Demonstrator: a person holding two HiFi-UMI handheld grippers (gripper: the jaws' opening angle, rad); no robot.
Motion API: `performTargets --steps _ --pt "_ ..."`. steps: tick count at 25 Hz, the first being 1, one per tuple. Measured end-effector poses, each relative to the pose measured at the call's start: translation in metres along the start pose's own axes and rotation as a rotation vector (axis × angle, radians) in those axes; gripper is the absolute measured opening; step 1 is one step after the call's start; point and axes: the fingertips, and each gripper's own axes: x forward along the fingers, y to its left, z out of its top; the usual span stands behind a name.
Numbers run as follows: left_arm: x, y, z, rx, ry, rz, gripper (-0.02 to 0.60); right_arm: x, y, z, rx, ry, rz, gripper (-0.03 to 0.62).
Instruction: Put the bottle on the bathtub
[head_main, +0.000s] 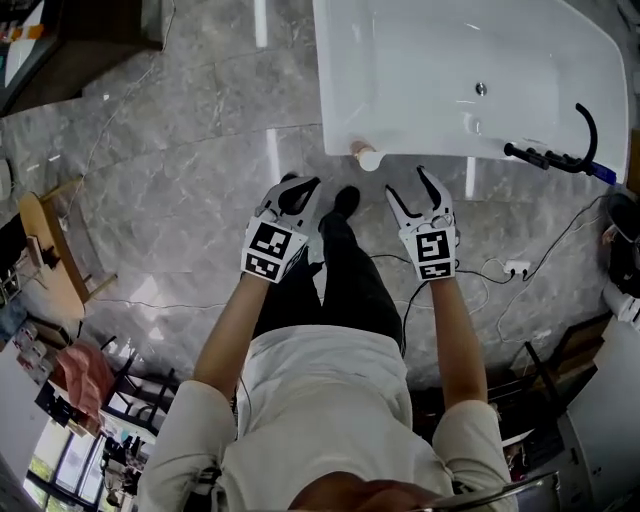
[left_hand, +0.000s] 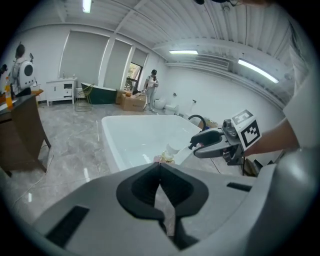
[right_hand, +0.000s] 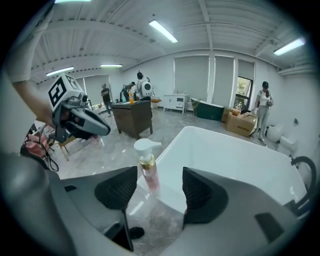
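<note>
Bottle (right_hand: 146, 167) stands on bathtub (head_main: 400, 80) rim; right tongs (right_hand: 159, 192) gape nearby, left tongs (left_hand: 160, 176) pressed together.

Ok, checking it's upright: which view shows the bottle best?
The right gripper view: the bottle stands on the bathtub rim, seen side-on beyond the open jaws. The head view shows only its top from above; the left gripper view shows just its pump.

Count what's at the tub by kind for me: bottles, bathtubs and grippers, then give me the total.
pump bottle: 1
bathtub: 1
grippers, the left gripper and the right gripper: 2
Total: 4
</note>
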Motion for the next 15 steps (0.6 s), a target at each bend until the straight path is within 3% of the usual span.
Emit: performTargets --steps 8,15 --pt "-0.066 -0.049 0.063 0.025 -0.051 0.034 0.009 -0.090 0.006 0.051 0.079 -0.040 0.024 0.288" --pt "-0.123 -0.082 0.107 0.101 -0.088 0.011 0.009 -0.155 0.022 0.102 0.101 -0.104 -0.004 0.207"
